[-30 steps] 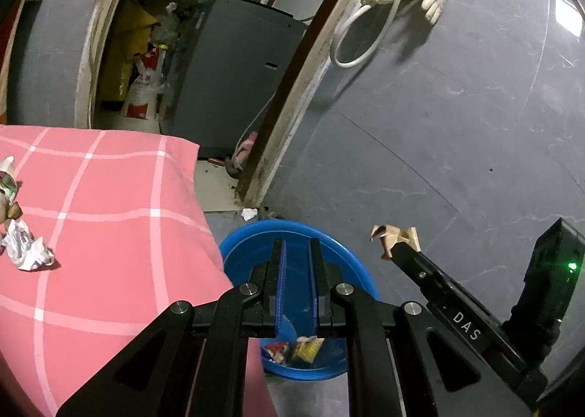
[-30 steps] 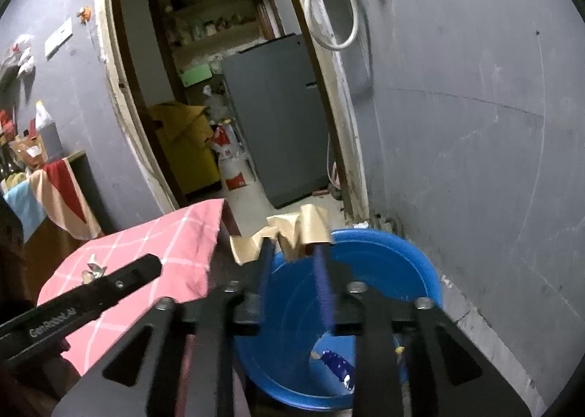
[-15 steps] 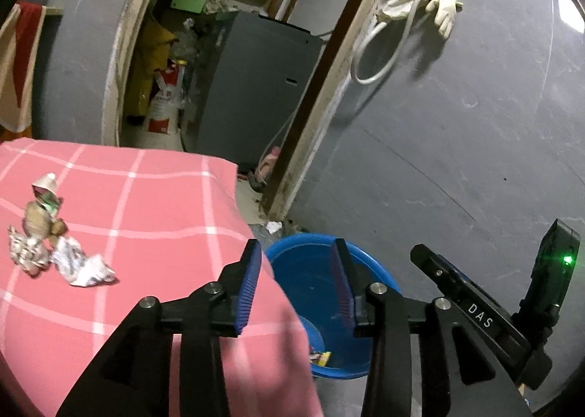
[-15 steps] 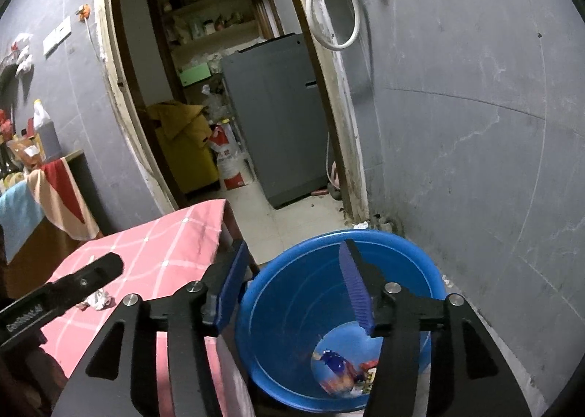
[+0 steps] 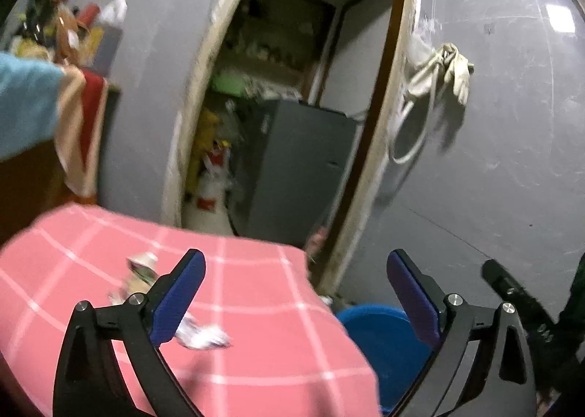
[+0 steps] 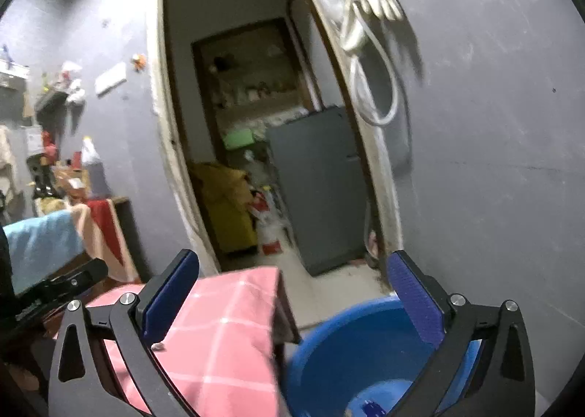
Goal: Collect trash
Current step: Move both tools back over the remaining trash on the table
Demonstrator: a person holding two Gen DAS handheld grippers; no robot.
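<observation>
The left gripper [image 5: 295, 298] has its jaws spread wide and holds nothing; it is above the near part of the bench [image 5: 256, 307], which is covered with a pink cloth with white lines. The right gripper [image 6: 292, 298] also has its jaws wide and empty, and it is over the blue basin [image 6: 358, 351] that stands on the floor just beside the bench corner. At the bottom of the basin some small colourful scraps [image 6: 373, 408] are seen, but they are cut by the edge of the view and I cannot tell what they are. On the bench the crumpled trash [image 5: 203, 334] lies in a small group just behind the left finger of the left gripper — white paper near, and a blurred greenish piece [image 5: 142, 265] a little farther. It is well apart from the basin. Behind the bench there is a grey wall [image 5: 493, 161] with an open doorway [image 6: 256, 124]. Pale gloves [image 5: 449, 69] and a loop of white hose [image 5: 409, 139] hang beside the door frame. Farther, inside the doorway, stands a grey cabinet [image 6: 318, 190] with a yellow bag [image 6: 226, 205] near it — and shelves behind, too blurred to read.
</observation>
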